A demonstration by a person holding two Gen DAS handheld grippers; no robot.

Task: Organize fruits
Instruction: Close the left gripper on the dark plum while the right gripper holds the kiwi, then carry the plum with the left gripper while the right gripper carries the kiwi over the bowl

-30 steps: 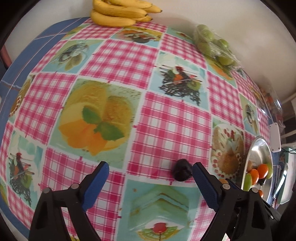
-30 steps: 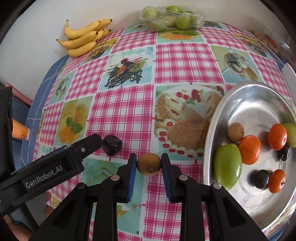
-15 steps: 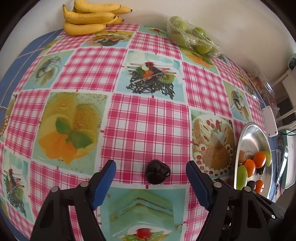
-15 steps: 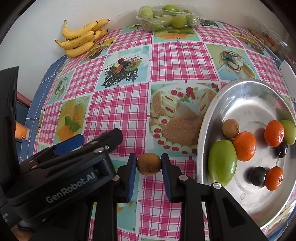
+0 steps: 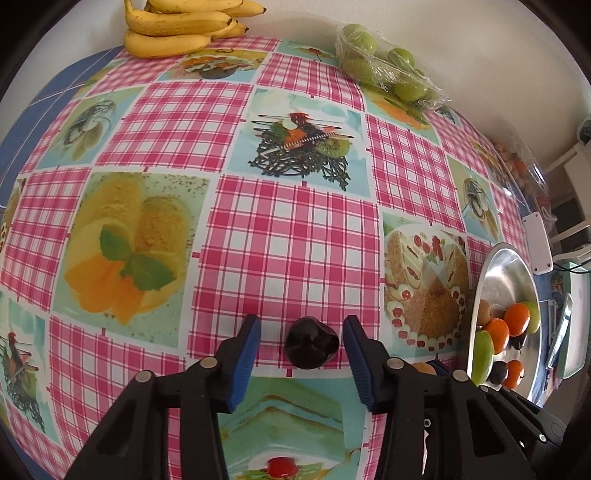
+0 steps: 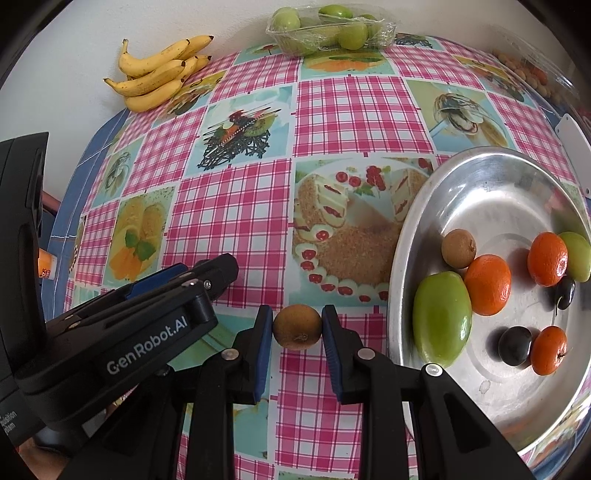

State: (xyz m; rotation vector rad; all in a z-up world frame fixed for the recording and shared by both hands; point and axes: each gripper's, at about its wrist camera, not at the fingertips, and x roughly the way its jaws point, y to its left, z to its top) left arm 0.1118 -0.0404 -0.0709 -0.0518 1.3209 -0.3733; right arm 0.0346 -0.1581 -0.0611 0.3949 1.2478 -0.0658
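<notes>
A dark plum lies on the checked tablecloth between the blue pads of my left gripper. The jaws stand either side of it with small gaps, so it is open. My right gripper is shut on a brown kiwi, just left of the steel tray. The tray holds a green mango, several oranges, a kiwi and dark plums. The tray also shows at the right of the left wrist view. The left gripper's body fills the lower left of the right wrist view.
A bunch of bananas and a wrapped pack of green fruit lie at the table's far edge by the wall. A clear box of small fruit stands at the far right. The table's blue edge runs along the left.
My left gripper has moved in around the dark plum and its jaws have narrowed about it. The right gripper has stayed shut on the kiwi, drifting slightly towards the tray.
</notes>
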